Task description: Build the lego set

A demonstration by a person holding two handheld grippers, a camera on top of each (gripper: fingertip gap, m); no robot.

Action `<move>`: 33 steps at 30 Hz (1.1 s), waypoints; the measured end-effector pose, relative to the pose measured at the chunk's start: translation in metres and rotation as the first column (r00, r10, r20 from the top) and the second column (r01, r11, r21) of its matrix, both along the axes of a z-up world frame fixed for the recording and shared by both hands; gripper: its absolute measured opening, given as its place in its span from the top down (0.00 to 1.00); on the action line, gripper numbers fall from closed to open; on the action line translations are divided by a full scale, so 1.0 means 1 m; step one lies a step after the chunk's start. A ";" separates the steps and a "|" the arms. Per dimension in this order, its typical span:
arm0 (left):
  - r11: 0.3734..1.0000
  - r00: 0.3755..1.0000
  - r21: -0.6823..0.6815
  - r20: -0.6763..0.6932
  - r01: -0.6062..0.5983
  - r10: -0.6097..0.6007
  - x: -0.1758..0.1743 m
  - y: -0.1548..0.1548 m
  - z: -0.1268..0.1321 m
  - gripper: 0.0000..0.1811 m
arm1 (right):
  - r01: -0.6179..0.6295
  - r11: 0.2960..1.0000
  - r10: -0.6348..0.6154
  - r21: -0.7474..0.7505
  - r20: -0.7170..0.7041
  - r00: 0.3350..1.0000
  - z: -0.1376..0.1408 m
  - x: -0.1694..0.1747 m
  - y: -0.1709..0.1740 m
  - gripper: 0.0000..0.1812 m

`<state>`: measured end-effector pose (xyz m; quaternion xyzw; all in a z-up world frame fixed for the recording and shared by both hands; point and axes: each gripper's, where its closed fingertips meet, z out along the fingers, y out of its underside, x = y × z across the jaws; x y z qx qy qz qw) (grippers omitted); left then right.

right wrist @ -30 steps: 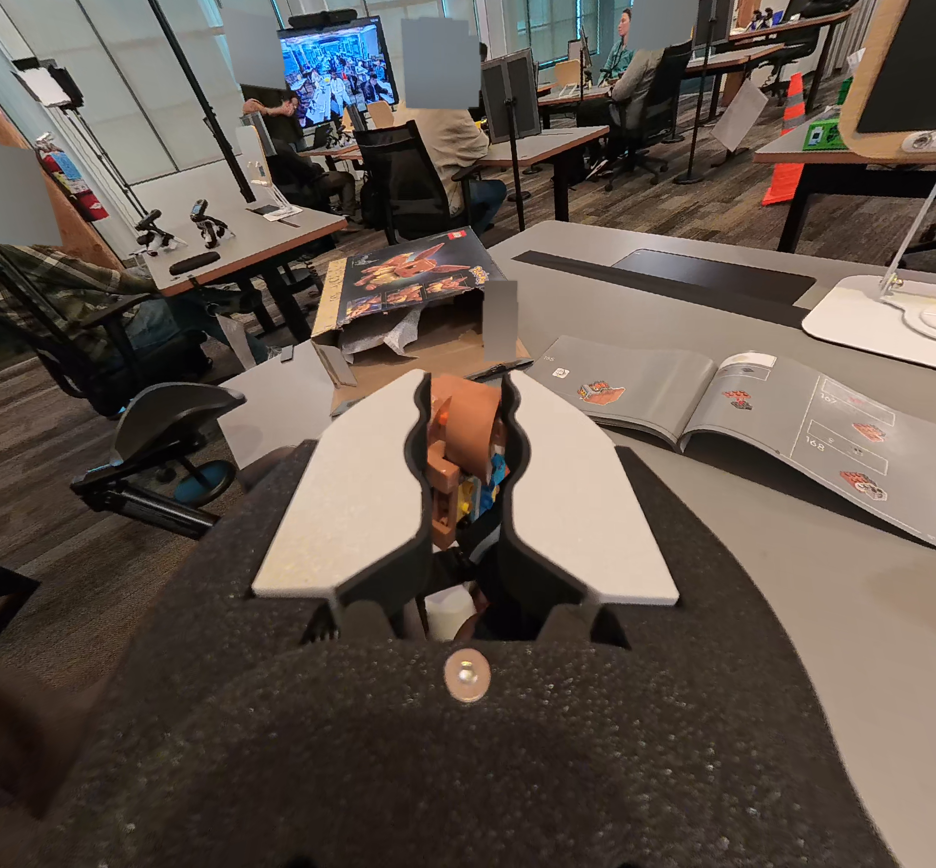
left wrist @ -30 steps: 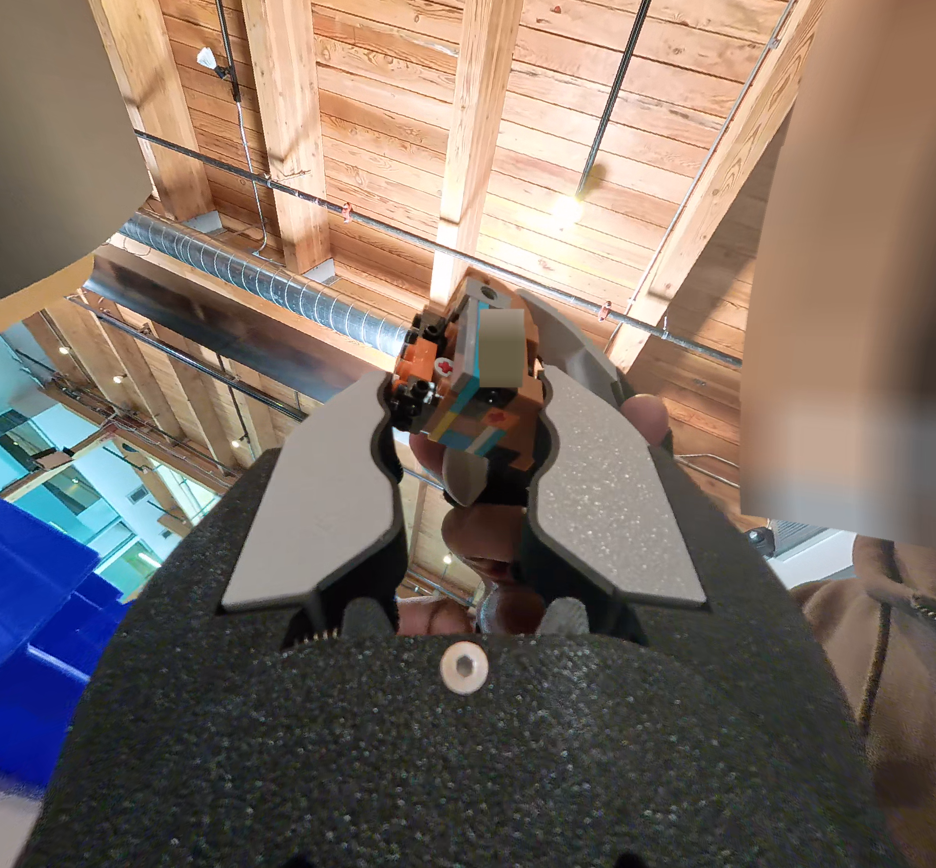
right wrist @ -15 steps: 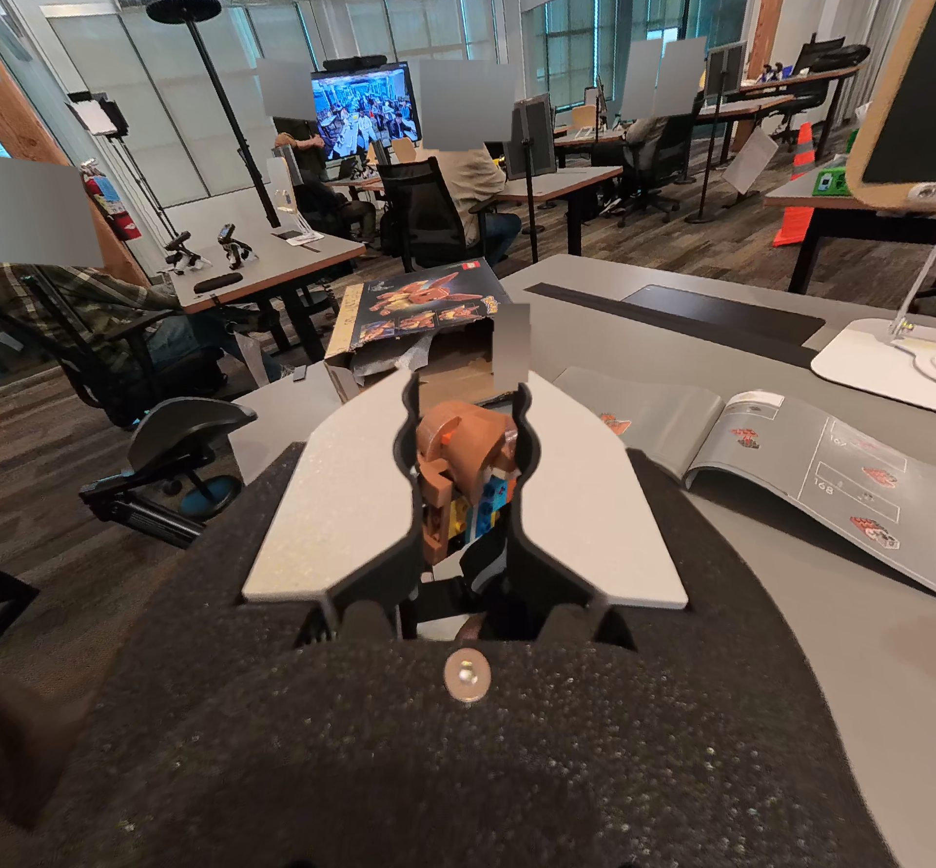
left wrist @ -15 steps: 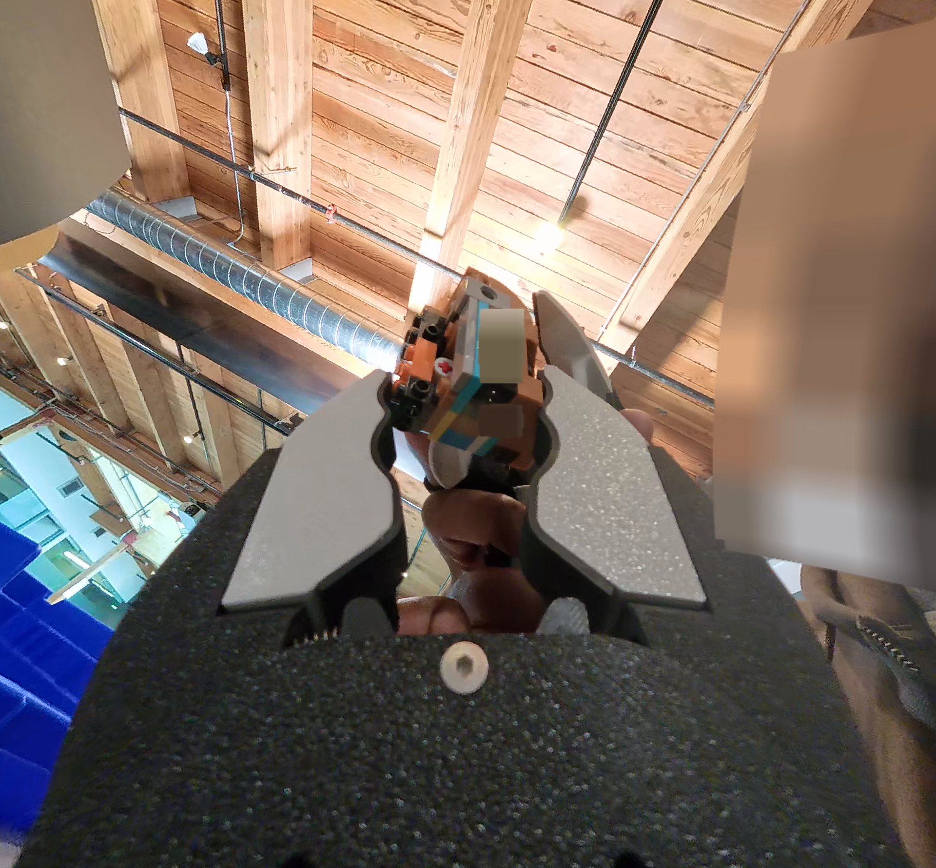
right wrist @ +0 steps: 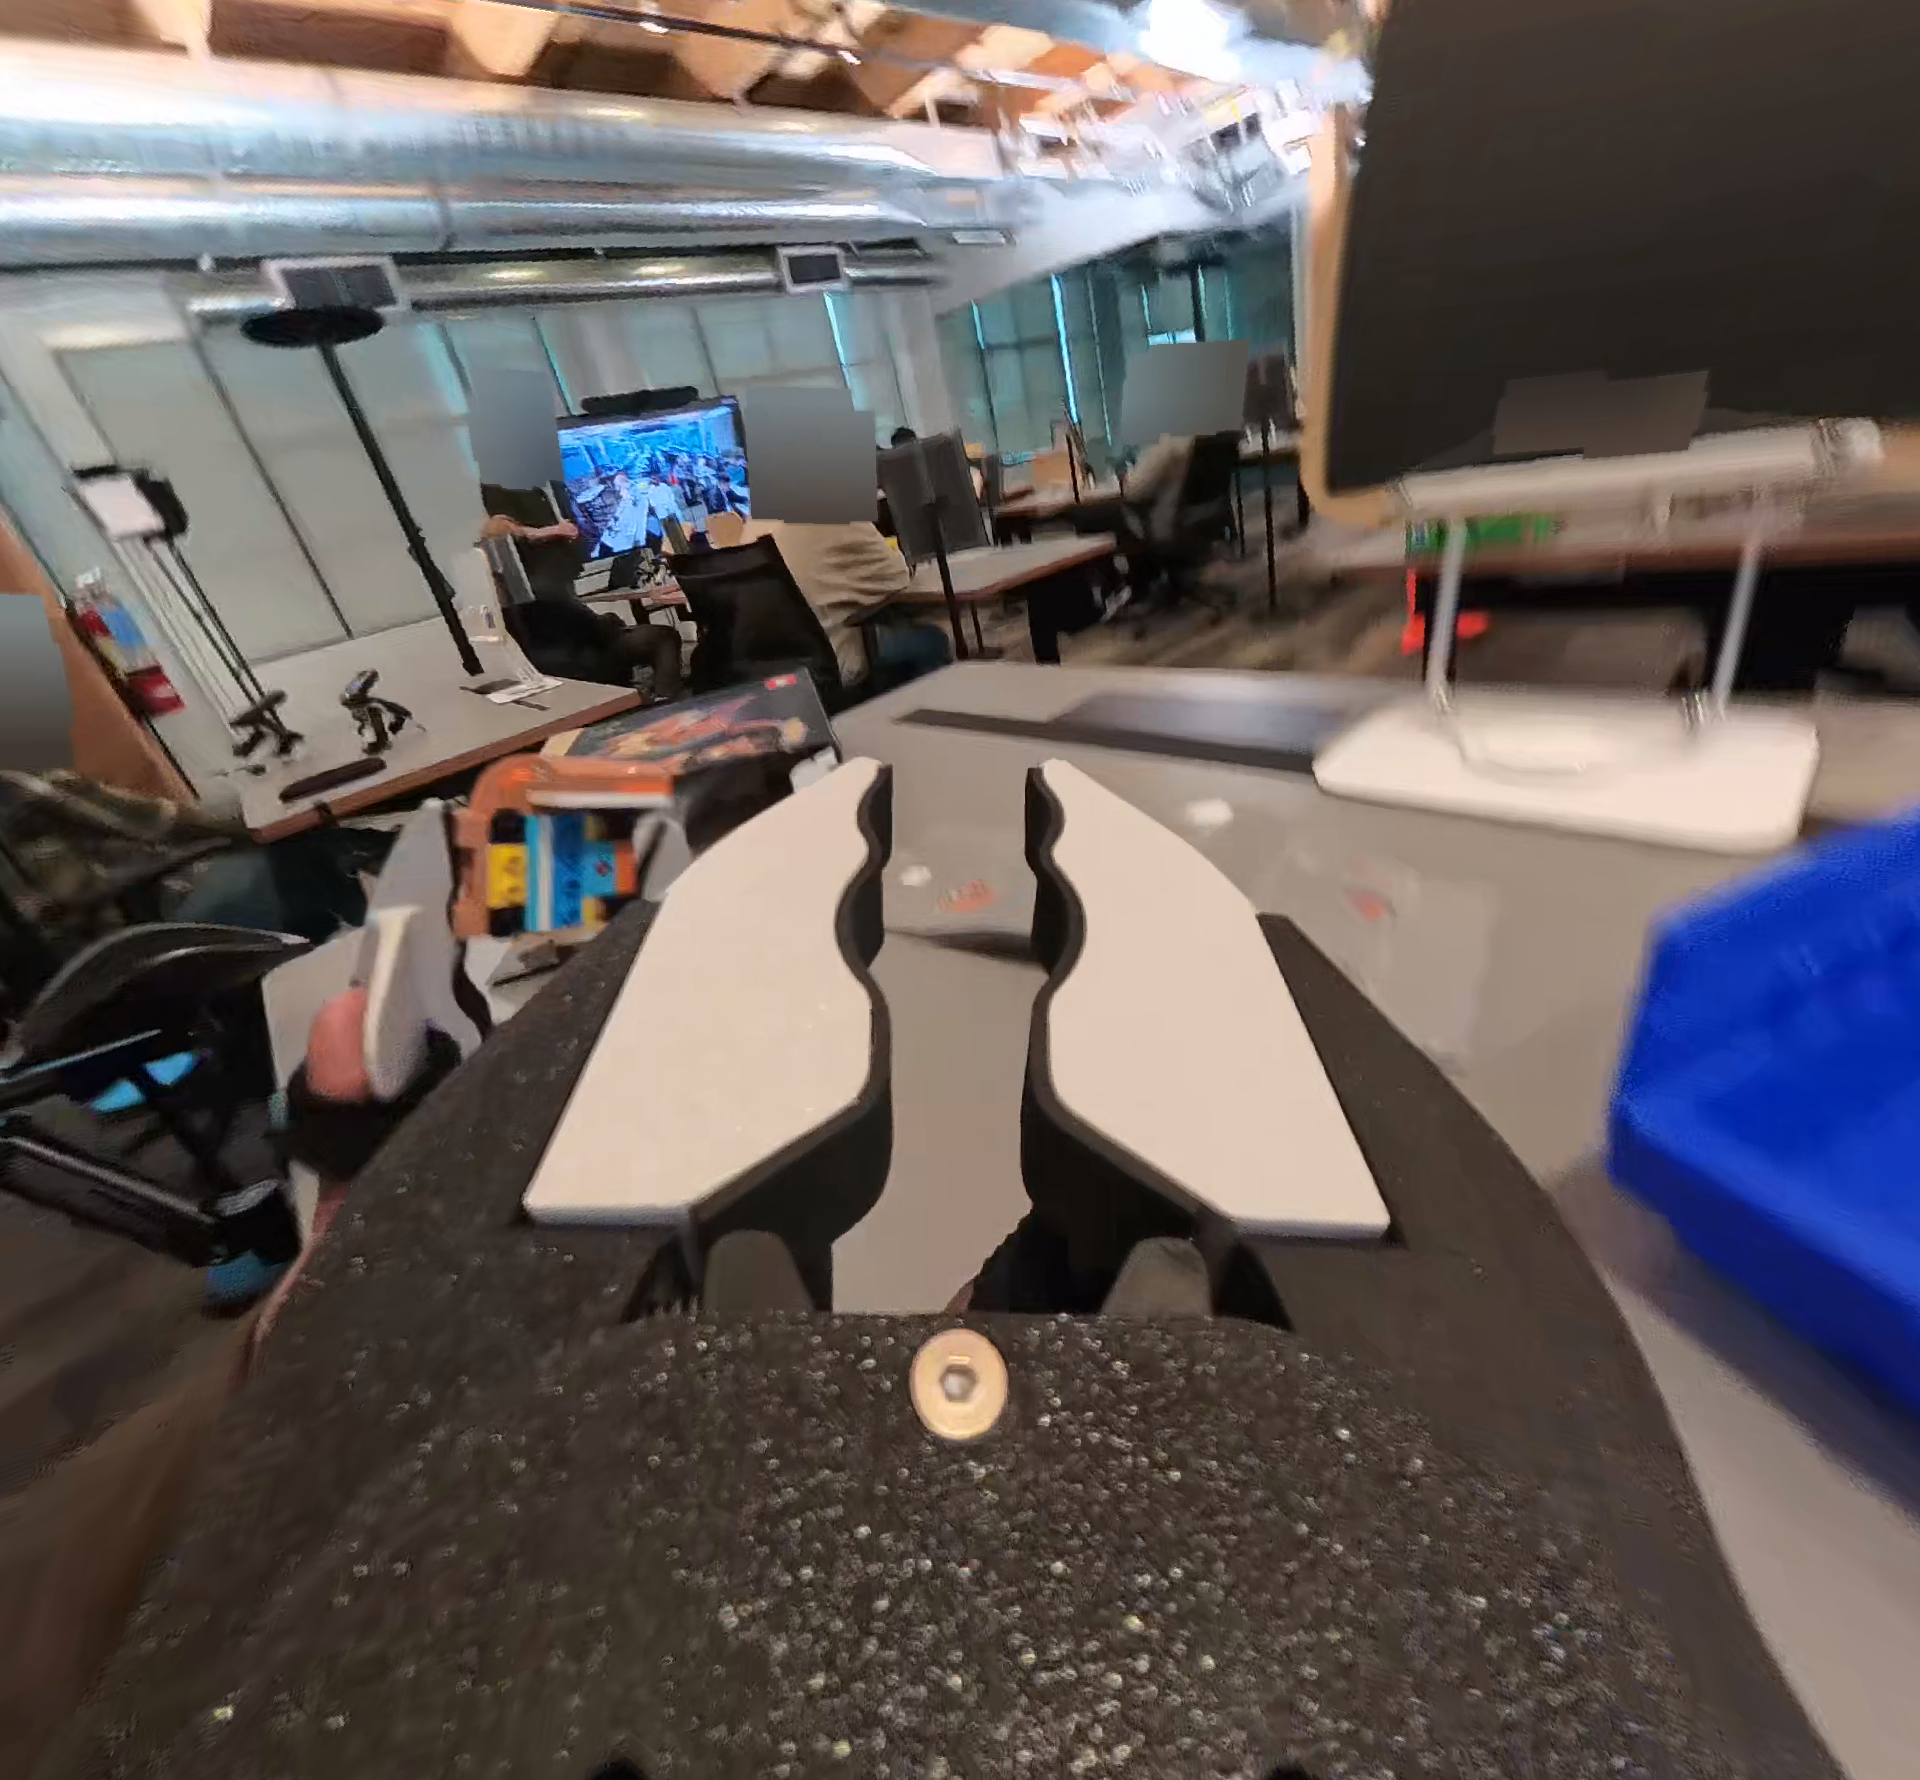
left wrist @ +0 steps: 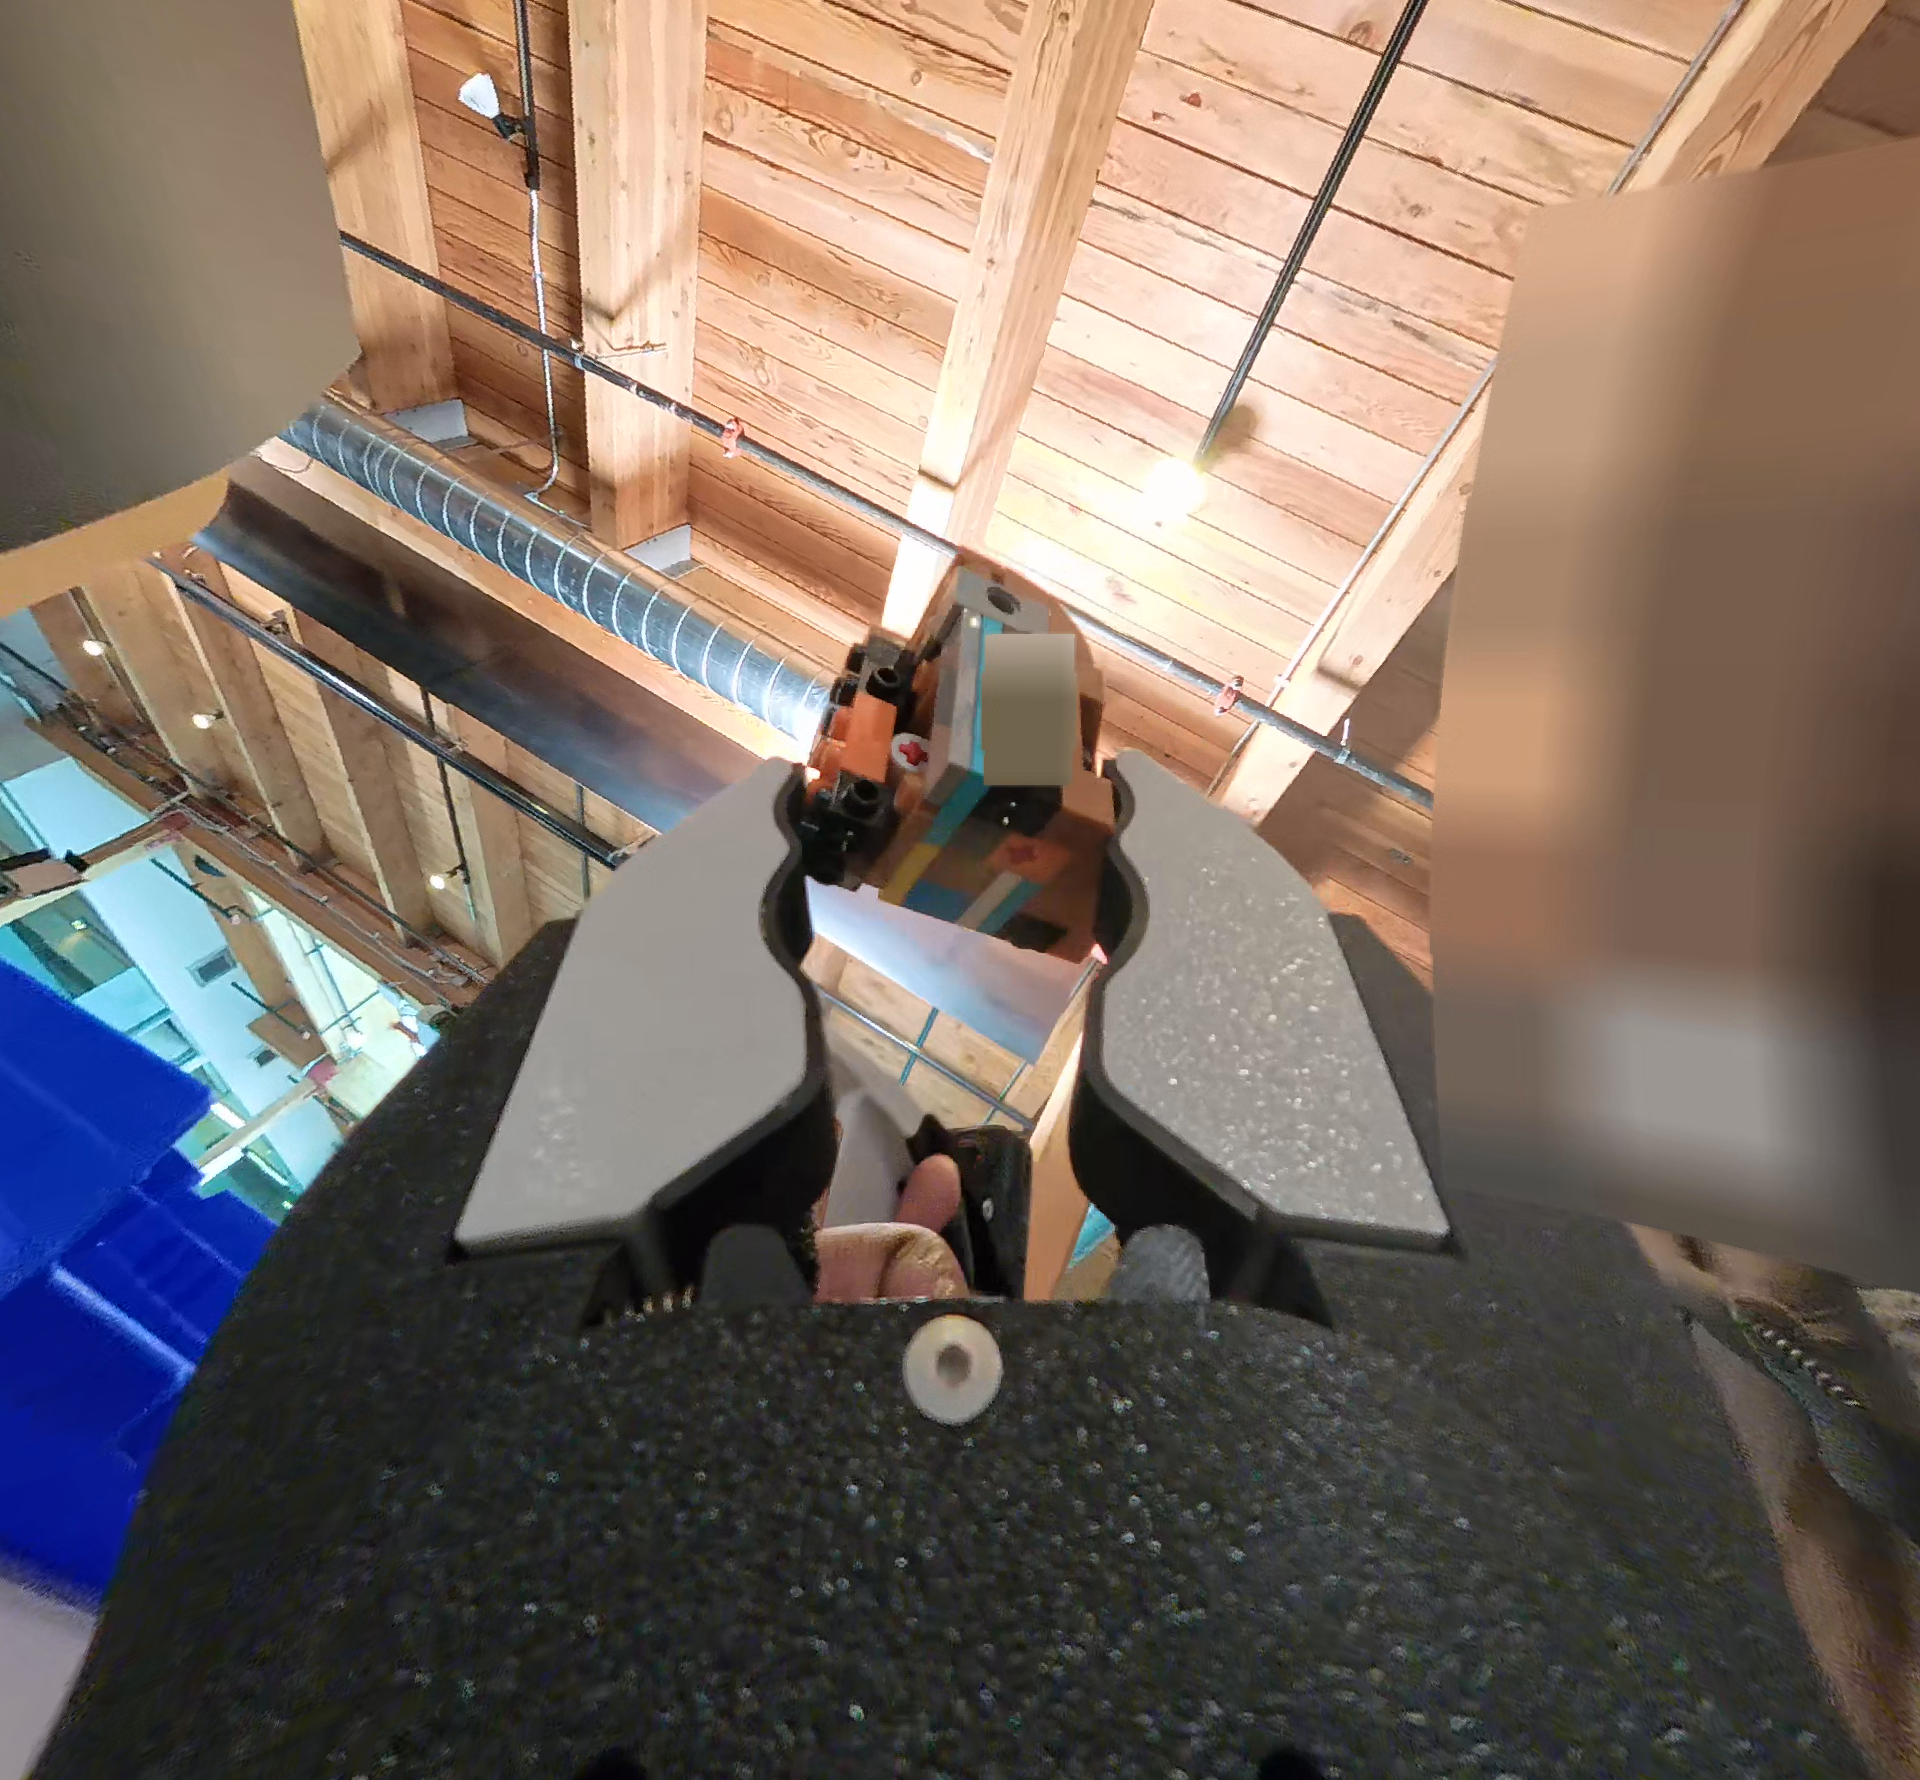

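In the left wrist view my left gripper (left wrist: 954, 795) points up at the wooden ceiling and is shut on a small lego assembly (left wrist: 935, 826) of orange-brown, teal, yellow and black bricks, held at the fingertips. A person's fingertip (left wrist: 928, 1198) shows low between the fingers. In the right wrist view my right gripper (right wrist: 958, 780) is open by a narrow gap and empty, above the grey table (right wrist: 1351, 920). The same lego assembly (right wrist: 540, 868) shows to its left, apart from it, with one left gripper finger (right wrist: 390, 982) below it.
A blue bin (right wrist: 1787, 1055) is close at the right, blurred. An instruction booklet (right wrist: 956, 899) lies ahead on the table. The lego box (right wrist: 707, 743) stands at the far left edge. A white stand base (right wrist: 1558, 774) sits at the back right. People sit at desks beyond.
My right gripper has let go of the lego assembly, opened and swung away to the right. My left gripper still holds the assembly, now alone.
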<state>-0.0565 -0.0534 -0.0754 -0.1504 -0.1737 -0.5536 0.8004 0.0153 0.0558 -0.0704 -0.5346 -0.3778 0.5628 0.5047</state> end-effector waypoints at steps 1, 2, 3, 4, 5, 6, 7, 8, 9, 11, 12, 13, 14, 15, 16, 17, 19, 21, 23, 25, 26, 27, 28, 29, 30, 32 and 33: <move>1.000 1.000 -0.008 0.002 -0.001 0.001 -0.001 0.001 -0.002 0.71 | -0.001 1.000 0.002 -0.019 0.021 1.000 -0.007 0.004 0.006 0.87; 1.000 1.000 -0.013 0.005 0.001 -0.001 -0.002 0.003 -0.002 0.71 | -0.003 1.000 0.004 -0.025 0.048 0.999 -0.015 0.006 0.009 0.87; 1.000 1.000 -0.009 -0.005 0.003 -0.003 -0.001 0.003 -0.002 0.71 | -0.009 1.000 0.011 -0.025 0.078 0.997 -0.022 0.007 0.011 0.87; 1.000 1.000 -0.015 -0.016 0.003 -0.003 0.001 0.005 -0.001 0.71 | -0.031 0.999 0.034 -0.024 0.109 0.994 -0.028 0.006 0.008 0.87; 1.000 1.000 -0.022 -0.023 0.003 -0.004 0.002 0.006 -0.002 0.71 | -0.073 0.997 0.076 -0.022 0.139 0.987 -0.034 0.003 0.002 0.88; 1.000 1.000 -0.024 -0.029 0.005 -0.006 0.003 0.007 -0.002 0.71 | -0.128 0.992 0.130 -0.018 0.171 0.977 -0.039 0.000 -0.007 0.88; 1.000 0.999 -0.027 -0.038 0.003 -0.004 0.004 0.008 -0.001 0.71 | -0.183 0.983 0.182 -0.014 0.208 0.961 -0.044 -0.004 -0.018 0.89; 0.999 0.999 -0.032 -0.053 -0.004 0.002 0.006 0.008 -0.001 0.71 | -0.230 0.973 0.225 -0.007 0.250 0.942 -0.049 -0.007 -0.028 0.89; 0.999 0.997 -0.038 -0.071 -0.013 0.010 0.008 0.009 0.000 0.71 | -0.269 0.963 0.258 -0.001 0.289 0.922 -0.054 -0.010 -0.038 0.89; 0.998 0.994 -0.045 -0.108 -0.032 0.027 0.012 0.009 0.003 0.71 | -0.332 0.943 0.315 -0.015 0.359 0.879 -0.063 -0.015 -0.056 0.89; 0.998 0.992 -0.047 -0.122 -0.041 0.035 0.013 0.009 0.003 0.71 | -0.368 0.929 0.353 -0.039 0.388 0.851 -0.067 -0.016 -0.066 0.89; 0.998 0.991 -0.048 -0.130 -0.047 0.040 0.014 0.009 0.004 0.71 | -0.394 0.917 0.383 -0.061 0.410 0.828 -0.071 -0.017 -0.075 0.89; 0.997 0.990 -0.049 -0.135 -0.051 0.044 0.015 0.009 0.004 0.71 | -0.401 0.913 0.394 -0.077 0.426 0.814 -0.073 -0.018 -0.080 0.88; 0.997 0.989 -0.051 -0.137 -0.057 0.050 0.015 0.008 0.004 0.71 | -0.396 0.914 0.394 -0.090 0.438 0.808 -0.075 -0.020 -0.084 0.88; 0.997 0.989 -0.052 -0.140 -0.063 0.056 0.015 0.008 0.004 0.71 | -0.388 0.916 0.392 -0.105 0.446 0.805 -0.076 -0.021 -0.086 0.87; 0.996 0.987 -0.052 -0.146 -0.070 0.062 0.016 0.007 0.004 0.71 | -0.378 0.917 0.392 -0.125 0.448 0.803 -0.077 -0.023 -0.088 0.87; 0.994 0.982 -0.053 -0.171 -0.091 0.081 0.018 0.006 0.006 0.71 | -0.354 0.920 0.390 -0.165 0.455 0.801 -0.077 -0.026 -0.091 0.87; 0.992 0.973 -0.055 -0.205 -0.116 0.102 0.022 0.005 0.008 0.71 | -0.331 0.927 0.375 -0.178 0.469 0.799 -0.078 -0.029 -0.093 0.86; 0.990 0.967 -0.051 -0.228 -0.128 0.114 0.025 0.003 0.009 0.71 | -0.314 0.932 0.362 -0.180 0.477 0.801 -0.079 -0.032 -0.094 0.86; 0.989 0.964 -0.052 -0.235 -0.135 0.120 0.026 0.003 0.009 0.71 | -0.312 0.932 0.362 -0.183 0.474 0.803 -0.078 -0.033 -0.096 0.87; 0.989 0.963 -0.054 -0.238 -0.140 0.123 0.026 0.003 0.009 0.71 | -0.319 0.930 0.367 -0.181 0.466 0.805 -0.077 -0.034 -0.098 0.90; 0.988 0.962 -0.052 -0.239 -0.146 0.129 0.025 0.002 0.010 0.71 | -0.324 0.930 0.367 -0.174 0.461 0.808 -0.075 -0.034 -0.099 0.92; 0.987 0.961 -0.057 -0.240 -0.153 0.135 0.025 0.002 0.009 0.71 | -0.324 0.932 0.363 -0.165 0.459 0.811 -0.075 -0.034 -0.100 0.94; 0.987 0.961 -0.057 -0.241 -0.151 0.133 0.025 0.002 0.009 0.71 | -0.326 0.932 0.362 -0.157 0.454 0.814 -0.074 -0.034 -0.100 0.95; 0.987 0.961 -0.056 -0.241 -0.149 0.132 0.025 0.002 0.009 0.71 | -0.326 0.933 0.359 -0.152 0.450 0.818 -0.073 -0.035 -0.099 0.95; 0.987 0.961 -0.054 -0.245 -0.148 0.131 0.026 0.002 0.010 0.71 | -0.334 0.930 0.366 -0.151 0.438 0.821 -0.071 -0.035 -0.098 0.95; 0.988 0.961 -0.051 -0.245 -0.147 0.130 0.026 0.002 0.010 0.71 | -0.340 0.928 0.372 -0.153 0.430 0.822 -0.070 -0.034 -0.098 0.95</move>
